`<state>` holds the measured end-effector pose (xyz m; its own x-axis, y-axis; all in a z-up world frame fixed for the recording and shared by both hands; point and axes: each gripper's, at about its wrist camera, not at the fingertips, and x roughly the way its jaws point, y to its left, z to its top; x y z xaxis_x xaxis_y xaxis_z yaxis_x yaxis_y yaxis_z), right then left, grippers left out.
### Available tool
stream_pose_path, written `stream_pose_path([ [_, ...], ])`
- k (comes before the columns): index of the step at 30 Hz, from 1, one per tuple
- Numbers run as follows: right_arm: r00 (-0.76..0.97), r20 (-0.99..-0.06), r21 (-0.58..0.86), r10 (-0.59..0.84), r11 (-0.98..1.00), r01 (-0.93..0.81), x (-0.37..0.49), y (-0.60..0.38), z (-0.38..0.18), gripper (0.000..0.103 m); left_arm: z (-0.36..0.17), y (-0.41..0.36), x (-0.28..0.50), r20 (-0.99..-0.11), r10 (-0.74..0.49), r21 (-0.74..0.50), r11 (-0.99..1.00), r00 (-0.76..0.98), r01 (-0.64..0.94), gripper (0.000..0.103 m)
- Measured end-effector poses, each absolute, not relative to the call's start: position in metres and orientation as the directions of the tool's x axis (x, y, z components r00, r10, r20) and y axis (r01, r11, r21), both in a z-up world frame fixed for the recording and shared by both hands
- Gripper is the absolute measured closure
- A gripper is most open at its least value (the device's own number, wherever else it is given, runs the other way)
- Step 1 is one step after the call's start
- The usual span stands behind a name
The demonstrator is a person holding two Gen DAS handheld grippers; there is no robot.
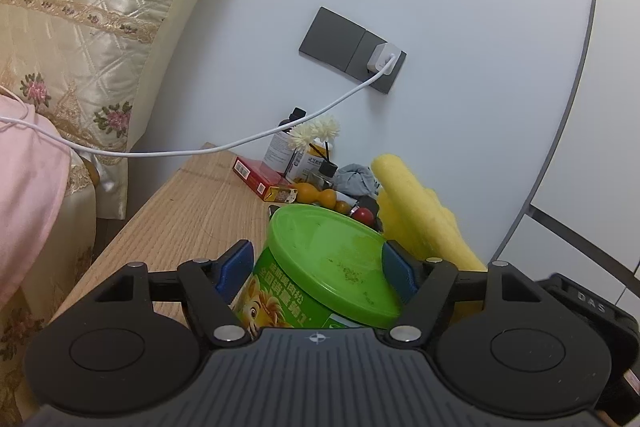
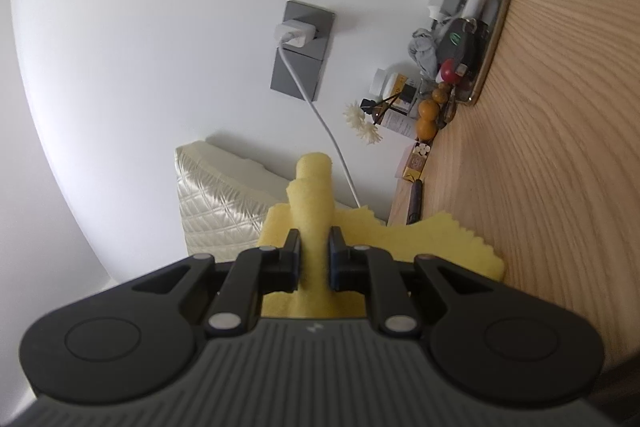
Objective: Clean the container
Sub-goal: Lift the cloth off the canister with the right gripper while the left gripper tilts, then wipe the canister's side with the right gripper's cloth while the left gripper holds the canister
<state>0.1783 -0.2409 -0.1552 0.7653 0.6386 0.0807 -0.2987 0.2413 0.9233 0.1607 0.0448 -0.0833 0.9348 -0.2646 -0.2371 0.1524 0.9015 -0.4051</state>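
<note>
A green round container (image 1: 280, 301) with a green lid (image 1: 332, 259) and a cartoon lion label is held tilted between the blue pads of my left gripper (image 1: 318, 265), which is shut on it. The lid has specks of dirt on it. A yellow cloth (image 1: 420, 211) hangs just right of the container. In the right wrist view my right gripper (image 2: 314, 253) is shut on a rolled fold of the yellow cloth (image 2: 314, 195), held above the wooden table (image 2: 560, 147).
The wooden bedside table (image 1: 200, 211) carries clutter at the back by the wall: a red box (image 1: 256, 175), bottles (image 1: 280, 147), a white flower diffuser (image 1: 316, 135), orange gourds (image 1: 316, 193). A white charger cable (image 1: 240, 143) hangs from the wall socket (image 1: 352, 49). A quilted bed (image 1: 80, 27) stands at left.
</note>
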Motion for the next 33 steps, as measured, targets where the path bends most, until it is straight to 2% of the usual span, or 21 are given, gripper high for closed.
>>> stream_pose_path([
  [9,0.757,0.066,0.928,0.650,0.239,-0.287,0.181,-0.244,-0.155,0.088,-0.084,0.048,0.161,-0.234,-0.285,-0.404,0.898,0.930,0.174,0.028],
  [26,0.739,0.037,0.934,0.673,0.240,-0.265,0.187,-0.244,-0.158,0.088,-0.082,0.043,0.158,-0.231,-0.251,-0.386,0.910,0.940,0.148,0.028],
  [33,0.724,0.032,0.923,0.689,0.256,-0.285,0.218,-0.239,-0.158,0.087,-0.083,0.044,0.158,-0.224,-0.253,-0.386,0.910,0.941,0.153,0.028],
])
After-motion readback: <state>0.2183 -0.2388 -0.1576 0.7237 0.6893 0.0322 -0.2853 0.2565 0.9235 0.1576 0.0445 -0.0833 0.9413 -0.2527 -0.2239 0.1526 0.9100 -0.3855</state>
